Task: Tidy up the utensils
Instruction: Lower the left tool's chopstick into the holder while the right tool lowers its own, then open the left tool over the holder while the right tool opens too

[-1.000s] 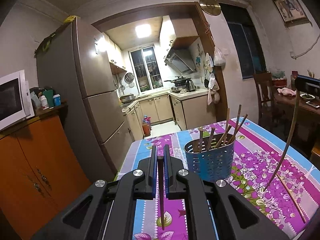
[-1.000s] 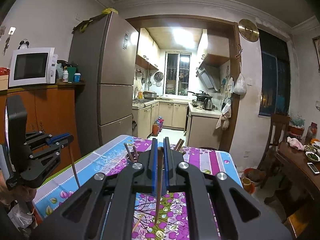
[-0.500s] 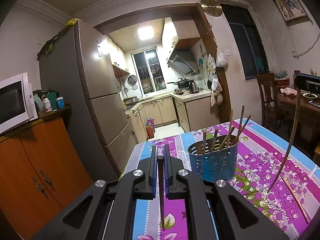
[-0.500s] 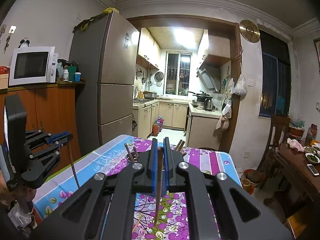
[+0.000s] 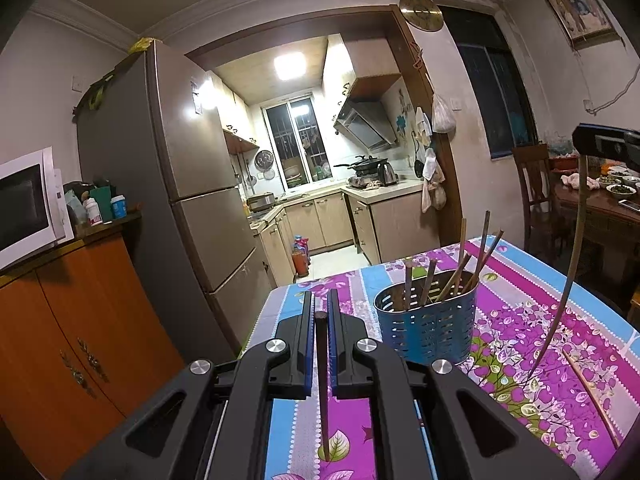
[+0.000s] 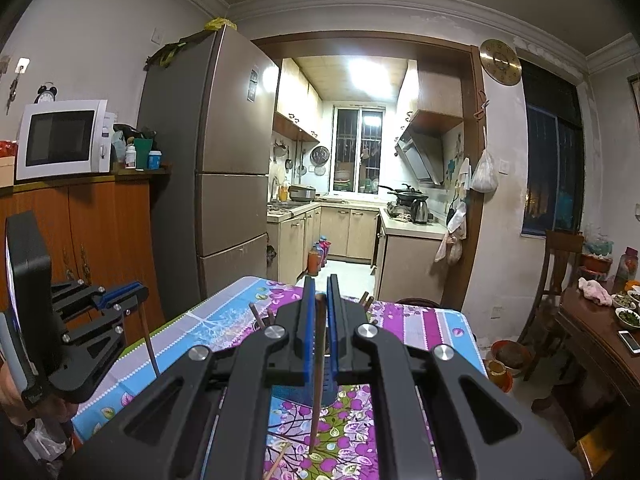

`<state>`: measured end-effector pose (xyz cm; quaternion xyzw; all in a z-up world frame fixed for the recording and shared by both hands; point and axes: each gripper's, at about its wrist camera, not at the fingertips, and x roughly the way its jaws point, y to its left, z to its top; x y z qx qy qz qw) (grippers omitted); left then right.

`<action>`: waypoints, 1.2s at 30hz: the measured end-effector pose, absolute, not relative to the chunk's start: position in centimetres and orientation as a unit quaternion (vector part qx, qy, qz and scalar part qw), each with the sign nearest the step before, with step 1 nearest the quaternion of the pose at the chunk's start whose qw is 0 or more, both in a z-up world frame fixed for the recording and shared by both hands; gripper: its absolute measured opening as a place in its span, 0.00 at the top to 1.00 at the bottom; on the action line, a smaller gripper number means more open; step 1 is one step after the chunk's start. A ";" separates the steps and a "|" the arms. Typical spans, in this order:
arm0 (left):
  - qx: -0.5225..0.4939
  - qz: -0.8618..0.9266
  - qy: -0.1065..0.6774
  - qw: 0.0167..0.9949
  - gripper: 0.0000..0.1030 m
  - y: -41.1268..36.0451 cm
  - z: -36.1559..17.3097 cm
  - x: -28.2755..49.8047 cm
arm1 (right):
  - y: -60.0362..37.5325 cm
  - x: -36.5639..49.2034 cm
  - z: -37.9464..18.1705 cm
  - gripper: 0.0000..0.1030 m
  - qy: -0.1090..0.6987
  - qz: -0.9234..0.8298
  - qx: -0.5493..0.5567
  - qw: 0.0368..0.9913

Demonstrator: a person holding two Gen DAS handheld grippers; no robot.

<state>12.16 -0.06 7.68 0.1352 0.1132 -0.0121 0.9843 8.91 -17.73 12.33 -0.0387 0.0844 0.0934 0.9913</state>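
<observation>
My left gripper [image 5: 320,308] is shut on a dark chopstick [image 5: 323,392] that hangs point down over the floral tablecloth [image 5: 520,344]. A blue perforated utensil holder [image 5: 426,324] with several chopsticks stands just right of it. My right gripper [image 6: 320,296] is shut on a brown chopstick [image 6: 317,392], held upright above and in front of the holder [image 6: 294,392], which its body mostly hides. In the left wrist view the right gripper's chopstick [image 5: 568,280] hangs at the right. A loose chopstick [image 5: 592,392] lies on the cloth.
A fridge [image 5: 168,184] and an orange cabinet [image 5: 72,320] with a microwave [image 6: 62,140] stand left of the table. A wooden chair [image 6: 560,280] and a side table with dishes [image 6: 616,320] are at the right. The kitchen doorway is behind.
Both grippers have risen slightly with their chopsticks still held. In the left wrist view the holder sits a little lower and nearer.
</observation>
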 end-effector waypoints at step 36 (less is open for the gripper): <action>0.004 -0.140 0.015 0.990 0.93 -1.9 21.3 24.6 | -18.8 21.0 19.9 0.96 0.027 0.060 0.039 0.997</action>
